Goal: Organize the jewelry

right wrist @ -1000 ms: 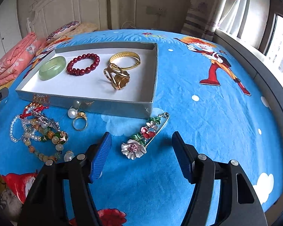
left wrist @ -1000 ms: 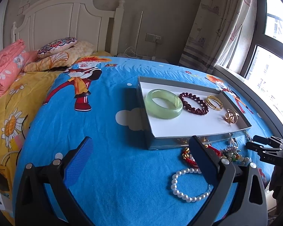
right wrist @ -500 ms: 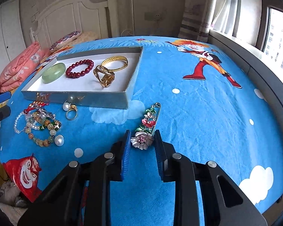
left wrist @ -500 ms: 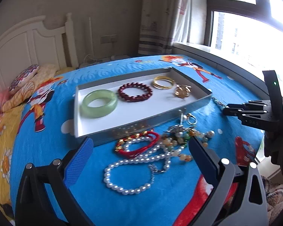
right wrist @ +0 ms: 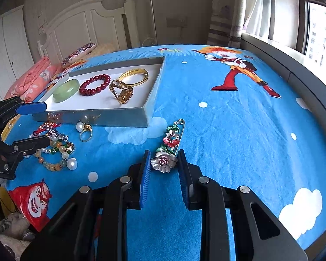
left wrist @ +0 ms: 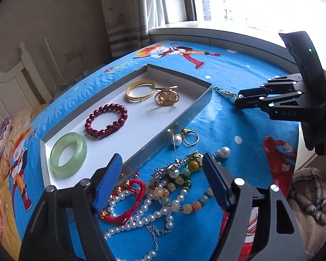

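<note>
On the blue bedspread lies a flower brooch pin [right wrist: 171, 142], and my right gripper [right wrist: 164, 159] is shut on its silver flower end. My left gripper [left wrist: 160, 182] hovers over a tangled pile of jewelry [left wrist: 173, 182]: pearl strand, jade-bead bracelet, red cord bracelet. Its jaws are closing with the pile between them, and the pads touch nothing. The grey tray [left wrist: 191, 117] holds a green bangle [left wrist: 68, 154], a red bead bracelet [left wrist: 106, 120], a gold bangle [left wrist: 140, 91] and a gold ornament [left wrist: 166, 96]. A pearl ring [left wrist: 189, 138] lies beside the tray.
The bed's edge [right wrist: 310, 100] curves along a window ledge on the right. Pillows and a pink quilt [right wrist: 32, 78] lie by the white headboard [right wrist: 80, 21]. A plush blanket [left wrist: 310, 200] is on the floor past the near edge.
My left gripper swung right and rolled, coming over the jewelry pile, and its jaws narrowed. My right gripper went from open around the brooch to shut on its flower.
</note>
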Demonstrator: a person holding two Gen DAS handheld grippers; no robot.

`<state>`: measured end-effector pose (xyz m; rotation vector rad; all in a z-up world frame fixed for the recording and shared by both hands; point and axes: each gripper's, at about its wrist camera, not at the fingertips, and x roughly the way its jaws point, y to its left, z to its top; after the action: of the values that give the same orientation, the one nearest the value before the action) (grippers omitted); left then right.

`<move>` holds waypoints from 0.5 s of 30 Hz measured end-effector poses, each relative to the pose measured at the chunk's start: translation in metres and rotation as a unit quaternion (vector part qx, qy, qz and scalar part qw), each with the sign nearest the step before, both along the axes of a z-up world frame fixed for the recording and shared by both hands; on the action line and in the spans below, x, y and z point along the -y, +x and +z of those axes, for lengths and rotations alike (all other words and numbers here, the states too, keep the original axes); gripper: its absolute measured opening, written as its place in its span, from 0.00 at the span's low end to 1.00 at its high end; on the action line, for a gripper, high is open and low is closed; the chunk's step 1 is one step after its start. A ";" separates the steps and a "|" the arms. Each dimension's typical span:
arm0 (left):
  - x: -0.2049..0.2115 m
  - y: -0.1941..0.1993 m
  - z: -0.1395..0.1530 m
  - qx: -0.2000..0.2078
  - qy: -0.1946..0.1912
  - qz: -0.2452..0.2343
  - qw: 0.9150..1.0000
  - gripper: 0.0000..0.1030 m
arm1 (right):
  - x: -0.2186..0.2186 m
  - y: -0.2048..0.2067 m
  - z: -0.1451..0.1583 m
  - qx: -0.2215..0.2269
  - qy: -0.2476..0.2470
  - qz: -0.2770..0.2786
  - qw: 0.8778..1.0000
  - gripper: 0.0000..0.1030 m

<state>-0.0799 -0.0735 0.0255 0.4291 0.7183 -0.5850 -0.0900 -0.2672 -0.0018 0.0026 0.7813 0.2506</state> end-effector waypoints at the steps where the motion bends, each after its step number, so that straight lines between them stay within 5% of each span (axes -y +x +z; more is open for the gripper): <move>1: 0.002 0.002 -0.002 -0.006 0.006 -0.015 1.000 0.67 | 0.000 0.000 0.000 0.001 0.002 0.000 1.000 0.24; 4: 0.005 0.006 -0.002 -0.001 0.019 -0.036 0.999 0.54 | 0.001 0.000 0.000 0.001 0.005 0.001 1.000 0.24; 6: 0.002 0.012 0.002 -0.018 0.009 -0.048 0.999 0.16 | 0.001 0.000 -0.001 0.001 0.007 0.001 1.000 0.24; 8: -0.002 0.015 0.003 -0.044 -0.013 -0.067 0.997 0.04 | 0.002 0.001 -0.001 0.002 0.008 0.002 1.000 0.24; 11: -0.003 0.012 0.003 -0.036 -0.005 -0.067 0.997 0.05 | 0.003 0.001 -0.001 0.002 0.010 0.002 1.000 0.24; 13: -0.006 0.011 0.007 -0.039 -0.016 -0.070 0.997 0.17 | 0.003 0.001 -0.001 0.002 0.009 0.002 1.000 0.24; 15: -0.008 0.009 0.011 -0.029 -0.020 -0.069 0.997 0.59 | 0.003 0.001 -0.001 0.002 0.008 0.001 1.000 0.25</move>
<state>-0.0712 -0.0653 0.0360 0.4275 0.7359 -0.7425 -0.0892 -0.2701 -0.0030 0.0161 0.7750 0.2595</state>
